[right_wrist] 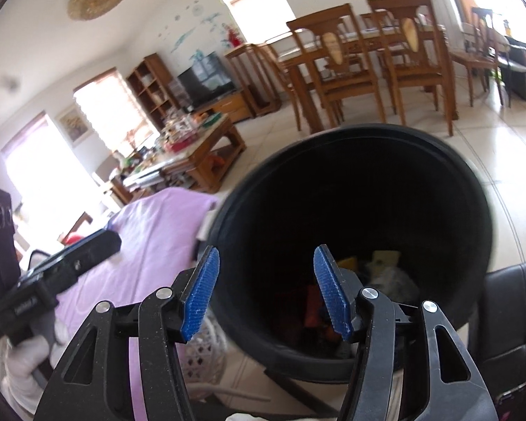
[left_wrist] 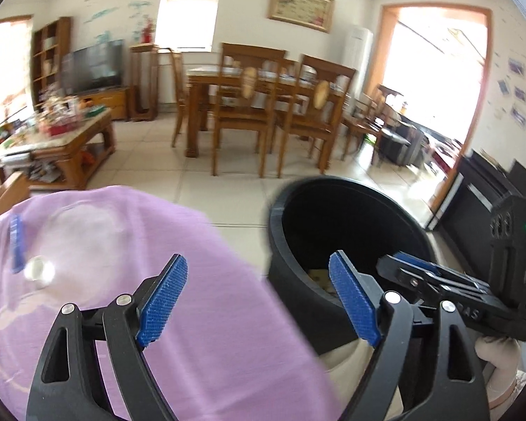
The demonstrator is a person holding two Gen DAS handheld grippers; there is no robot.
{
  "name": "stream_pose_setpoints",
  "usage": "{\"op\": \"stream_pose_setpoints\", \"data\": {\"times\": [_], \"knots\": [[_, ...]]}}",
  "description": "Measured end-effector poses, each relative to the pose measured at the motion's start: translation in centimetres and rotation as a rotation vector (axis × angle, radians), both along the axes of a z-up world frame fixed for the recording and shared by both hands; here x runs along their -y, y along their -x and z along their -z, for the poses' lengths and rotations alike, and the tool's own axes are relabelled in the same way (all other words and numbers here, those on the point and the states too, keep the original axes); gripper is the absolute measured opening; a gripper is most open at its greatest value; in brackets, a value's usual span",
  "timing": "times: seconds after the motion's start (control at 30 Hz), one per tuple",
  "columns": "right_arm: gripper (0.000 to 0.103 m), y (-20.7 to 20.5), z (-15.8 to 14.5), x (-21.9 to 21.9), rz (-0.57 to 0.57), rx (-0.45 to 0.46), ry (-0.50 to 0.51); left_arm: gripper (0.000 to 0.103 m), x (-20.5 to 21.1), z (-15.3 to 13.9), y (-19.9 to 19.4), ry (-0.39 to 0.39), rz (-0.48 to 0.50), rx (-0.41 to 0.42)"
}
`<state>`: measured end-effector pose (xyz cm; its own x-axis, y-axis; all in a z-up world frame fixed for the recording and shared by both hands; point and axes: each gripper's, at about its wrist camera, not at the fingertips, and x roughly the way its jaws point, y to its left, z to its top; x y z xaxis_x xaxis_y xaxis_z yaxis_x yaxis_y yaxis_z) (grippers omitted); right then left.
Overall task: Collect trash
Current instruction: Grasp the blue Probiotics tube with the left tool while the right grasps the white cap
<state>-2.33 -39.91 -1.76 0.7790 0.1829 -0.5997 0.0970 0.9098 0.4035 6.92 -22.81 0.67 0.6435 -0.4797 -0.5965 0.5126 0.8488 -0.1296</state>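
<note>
My left claw (left_wrist: 261,300) wide open, empty. My right claw (right_wrist: 266,293) part open, empty, in front of bin (right_wrist: 473,189) mouth at frame middle. Trash (right_wrist: 385,273) lies deep in bin. Drop step looks done. Next: find more trash, maybe on purple cloth (left_wrist: 210,315) at lower left.

Bin (right_wrist: 354,189) right of cloth (right_wrist: 157,231)
</note>
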Motion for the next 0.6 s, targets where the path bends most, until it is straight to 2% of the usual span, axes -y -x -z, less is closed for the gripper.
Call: {"op": "stream_pose_setpoints", "data": {"times": [0.2,0.37,0.47,0.6], "knots": [[0.061,-3.6,-0.8,-7.0,-0.113,-0.008,0.030,0.083,-8.4,-0.8,-3.5,0.035,-0.162,0.003],[0.061,-7.9,-1.7,-14.5,-0.242,-0.033,0.084,0.083,-15.4,-0.1,-8.7,0.015,-0.343,-0.053],[0.061,-11.4,-2.1,-19.6,-0.335,-0.066,0.127,0.082,-18.7,1.6,-12.5,-0.025,-0.425,-0.126],[0.061,-15.4,-1.8,-26.0,-0.425,-0.097,0.208,0.081,-20.5,3.8,-16.3,-0.093,-0.458,-0.193]]}}
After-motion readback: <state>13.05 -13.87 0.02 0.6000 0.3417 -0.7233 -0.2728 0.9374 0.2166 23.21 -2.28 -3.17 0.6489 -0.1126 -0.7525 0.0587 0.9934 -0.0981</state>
